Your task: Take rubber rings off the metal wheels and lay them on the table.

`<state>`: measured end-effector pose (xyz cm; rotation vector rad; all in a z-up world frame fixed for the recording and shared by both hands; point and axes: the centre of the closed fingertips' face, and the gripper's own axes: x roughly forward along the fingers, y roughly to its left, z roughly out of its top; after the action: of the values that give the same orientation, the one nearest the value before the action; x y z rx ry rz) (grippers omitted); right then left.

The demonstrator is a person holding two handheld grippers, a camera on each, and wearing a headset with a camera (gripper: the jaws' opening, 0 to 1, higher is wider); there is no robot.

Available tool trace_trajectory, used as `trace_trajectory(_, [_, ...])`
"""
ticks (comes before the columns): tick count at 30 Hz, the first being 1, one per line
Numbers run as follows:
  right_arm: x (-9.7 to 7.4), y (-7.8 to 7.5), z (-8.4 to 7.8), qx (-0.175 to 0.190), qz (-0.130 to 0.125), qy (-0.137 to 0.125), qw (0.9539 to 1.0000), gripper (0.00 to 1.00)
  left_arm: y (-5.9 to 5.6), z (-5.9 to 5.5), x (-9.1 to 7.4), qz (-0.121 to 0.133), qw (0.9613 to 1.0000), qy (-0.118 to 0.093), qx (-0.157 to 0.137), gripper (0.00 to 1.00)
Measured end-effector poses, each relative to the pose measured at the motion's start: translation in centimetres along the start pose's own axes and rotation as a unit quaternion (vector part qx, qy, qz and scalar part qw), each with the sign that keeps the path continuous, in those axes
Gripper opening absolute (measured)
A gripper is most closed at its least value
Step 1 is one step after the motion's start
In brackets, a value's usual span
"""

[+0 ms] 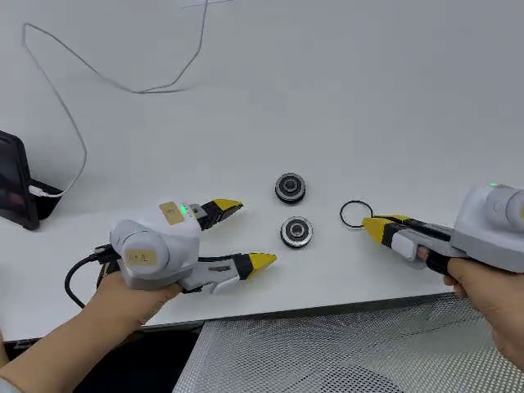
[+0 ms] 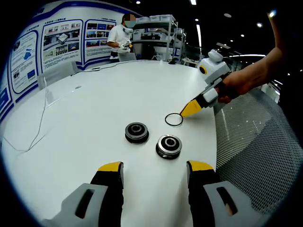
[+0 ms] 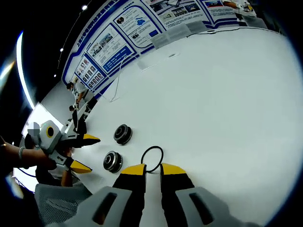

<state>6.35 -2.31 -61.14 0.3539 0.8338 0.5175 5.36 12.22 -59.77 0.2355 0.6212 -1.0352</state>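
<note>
The left gripper (image 1: 246,232) hovers, jaws wide apart, just beside the two metal wheels (image 1: 295,232) on the white table (image 1: 368,98). A rubber ring (image 1: 341,214) lies flat at the tips of the right gripper (image 1: 372,226), whose jaws are nearly together. Whether they pinch it, nobody can tell.

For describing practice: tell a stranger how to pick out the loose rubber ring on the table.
On the white table, find the two metal wheels near the front edge. Right of them, at the tips of the right gripper, lies the rubber ring: a thin black loop with bare table showing through, unlike the chunky wheels.
</note>
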Motion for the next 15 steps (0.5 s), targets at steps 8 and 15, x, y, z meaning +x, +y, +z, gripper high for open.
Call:
trace_trajectory(8, [-0.5, 0.1, 0.2, -0.061, -0.002, 0.002, 0.9981, 0.22, 0.1, 0.1, 0.0, 0.001, 1.0, -0.001, 0.0, 0.54])
trace_trajectory(15, [0.0, 2.5, -0.2, -0.113, 0.041, 0.007, 0.9928, 0.24, -0.1, 0.5, 0.1, -0.002, 1.0, -0.008, 0.0, 0.51])
